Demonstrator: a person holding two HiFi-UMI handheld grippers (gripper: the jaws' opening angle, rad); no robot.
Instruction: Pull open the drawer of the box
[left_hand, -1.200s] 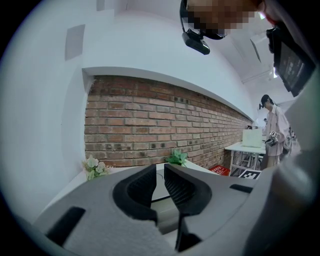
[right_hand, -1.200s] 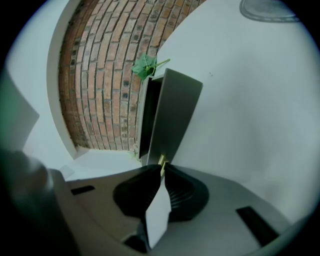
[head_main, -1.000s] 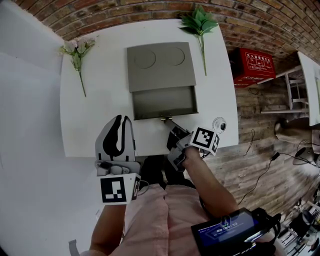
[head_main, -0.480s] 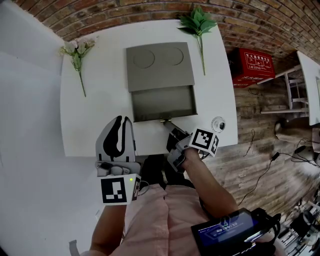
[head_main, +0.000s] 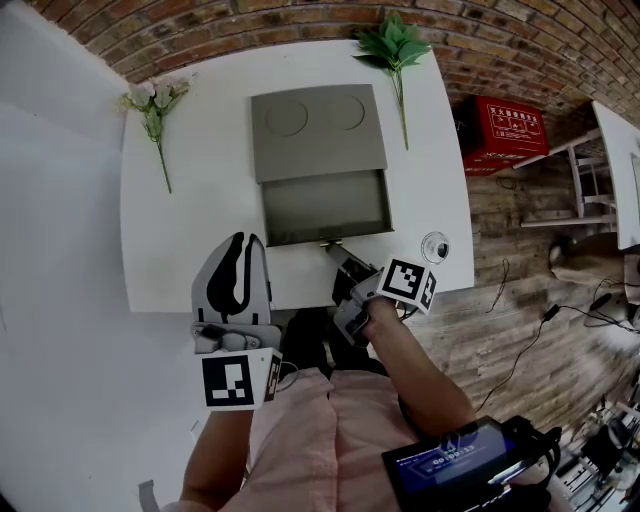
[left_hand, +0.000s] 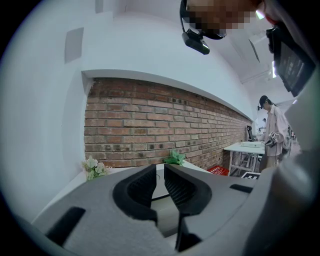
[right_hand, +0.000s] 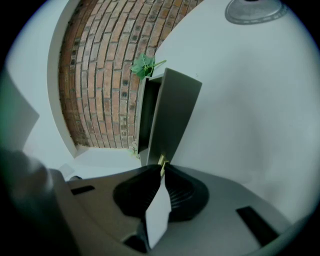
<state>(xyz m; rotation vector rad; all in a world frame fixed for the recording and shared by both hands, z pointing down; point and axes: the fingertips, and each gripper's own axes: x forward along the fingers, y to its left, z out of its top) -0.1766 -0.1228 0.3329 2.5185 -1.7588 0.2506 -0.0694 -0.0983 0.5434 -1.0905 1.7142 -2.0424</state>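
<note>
The right hand-held gripper (right_hand: 162, 169) is pinched on the small pull (right_hand: 161, 161) of the drawer (head_main: 325, 208), which stands drawn out of the grey box (head_main: 318, 130) on the tabletop (head_main: 190, 210). The left hand-held gripper (left_hand: 160, 172) is empty, jaws slightly apart.

A white bench (head_main: 170, 260) stands against a red-brown brick wall (head_main: 230, 25). Right of it lies a wooden plank floor (head_main: 500, 290) with 1 red crate (head_main: 503, 130), dark cables (head_main: 520, 350) and another white table (head_main: 618, 160). A plain white wall (left_hand: 45, 115) meets the brick at the left.
</note>
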